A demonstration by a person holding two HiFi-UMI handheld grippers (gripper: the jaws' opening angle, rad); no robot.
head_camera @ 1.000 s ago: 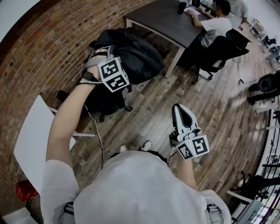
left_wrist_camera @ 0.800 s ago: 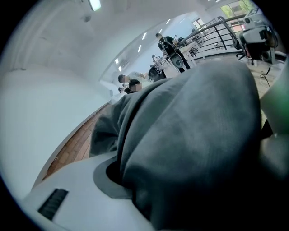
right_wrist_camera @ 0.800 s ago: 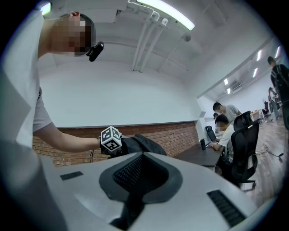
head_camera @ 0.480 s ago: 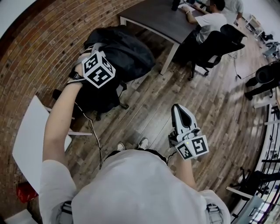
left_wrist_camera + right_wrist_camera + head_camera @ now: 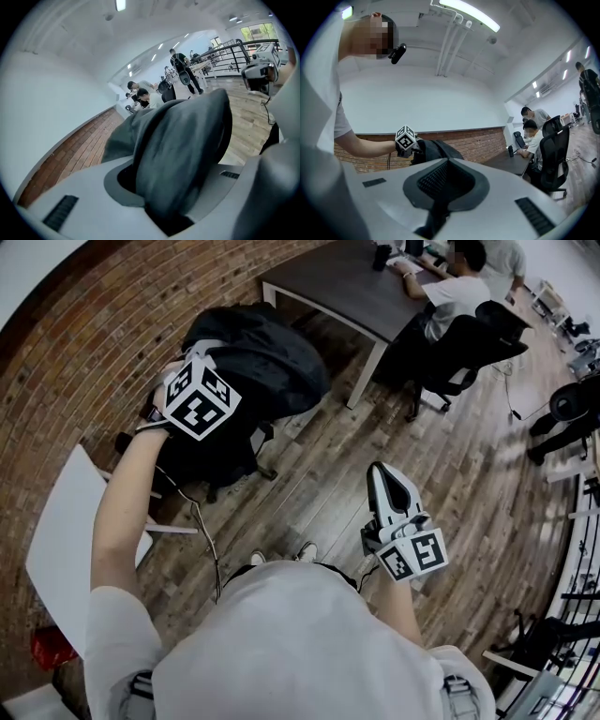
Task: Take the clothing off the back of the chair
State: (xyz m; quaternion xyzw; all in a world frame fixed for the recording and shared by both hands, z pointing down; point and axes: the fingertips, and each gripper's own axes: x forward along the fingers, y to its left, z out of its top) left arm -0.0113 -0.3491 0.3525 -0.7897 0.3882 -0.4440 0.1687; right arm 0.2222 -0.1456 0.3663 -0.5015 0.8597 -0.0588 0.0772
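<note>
Left claw [image 5: 169,206]: clamped on a thick fold of the dark clothing [image 5: 274,360]; its jaws have just been closing on the cloth that fills the gap between them.
Right claw [image 5: 387,481]: jaws together with nothing between them, held over the wooden floor [image 5: 314,488], well apart from the chair.
Clothing: heaped over the back of the black chair [image 5: 214,454].
Chair: beside the brick wall [image 5: 80,367], near a corner of the grey table [image 5: 342,287].
</note>
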